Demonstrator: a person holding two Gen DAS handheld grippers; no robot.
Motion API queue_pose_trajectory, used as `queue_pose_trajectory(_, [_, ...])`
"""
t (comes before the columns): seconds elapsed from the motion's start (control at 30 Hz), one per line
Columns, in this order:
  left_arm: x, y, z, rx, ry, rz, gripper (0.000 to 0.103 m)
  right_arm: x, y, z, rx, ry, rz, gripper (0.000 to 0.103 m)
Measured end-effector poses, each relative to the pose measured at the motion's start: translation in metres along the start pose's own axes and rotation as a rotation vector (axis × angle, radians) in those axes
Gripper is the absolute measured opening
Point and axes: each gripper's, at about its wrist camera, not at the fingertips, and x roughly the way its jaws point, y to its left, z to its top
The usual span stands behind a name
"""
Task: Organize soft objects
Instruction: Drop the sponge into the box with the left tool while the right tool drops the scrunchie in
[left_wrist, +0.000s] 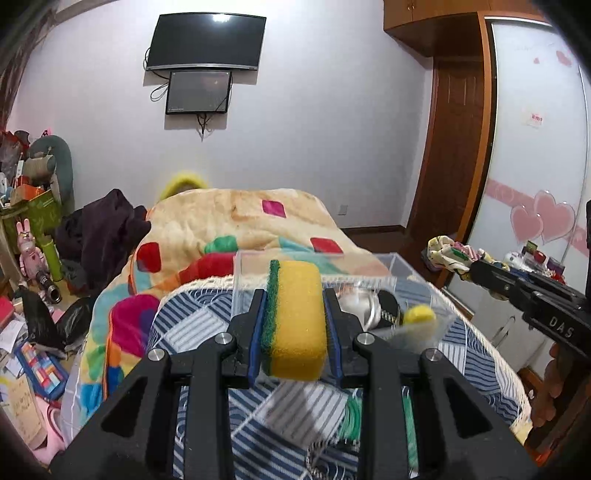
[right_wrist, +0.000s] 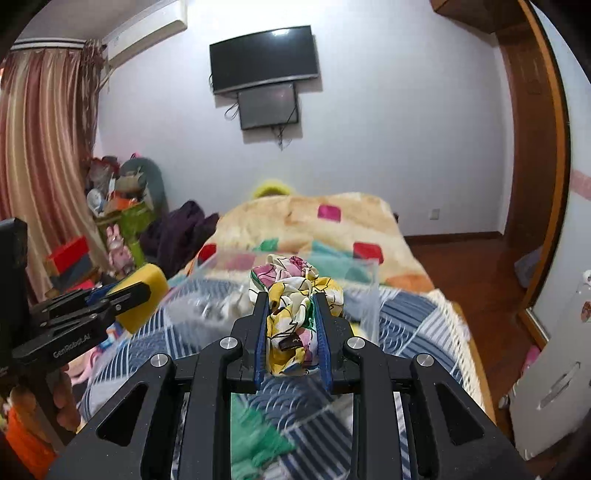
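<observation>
While both my grippers hang above the bed, each already carries a load. My left gripper (left_wrist: 294, 325) is closed on a yellow sponge (left_wrist: 295, 321) with a green scouring side, the blue pads (left_wrist: 256, 332) pressing its two long faces so it stands on edge between the fingers. I judge this flat-sided pinch suits the sponge: it squashes a little but cannot roll out. My right gripper (right_wrist: 291, 332) is clamped around a bunched floral cloth (right_wrist: 291, 314), which spills out past the fingertips and over their tops, because a crumpled wad can only be held by its middle.

Just beyond the fingertips in both views sits a clear plastic box (left_wrist: 391, 266) on the striped quilt (left_wrist: 199, 325); I take it as the place for both soft things, which would explain why both loads are held up near its rim. Ahead and right of the left fingers, inside the box, I see a small yellow fuzzy ball (left_wrist: 419, 315) and a pale object with a dark patch that I cannot name.

Motion blur smears the quilt and the box walls, so the near rim is hard to trace, and the transparent sides make the compartments uncertain. Both loads hide the box floor behind them.
</observation>
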Motion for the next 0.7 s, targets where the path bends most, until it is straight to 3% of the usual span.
queue_pose_trajectory(0.3, [0.047,0.001,0.017,0.017,0.043,0.041,0.029,0.031,0.006,0.008,-0.012,0.012,-0.065,0.021])
queue_pose_trajectory(0.7, [0.116,-0.002,0.014,0.033,0.179,0.056,0.029,0.076,-0.004,-0.015,-0.001,0.169,-0.083,0.021])
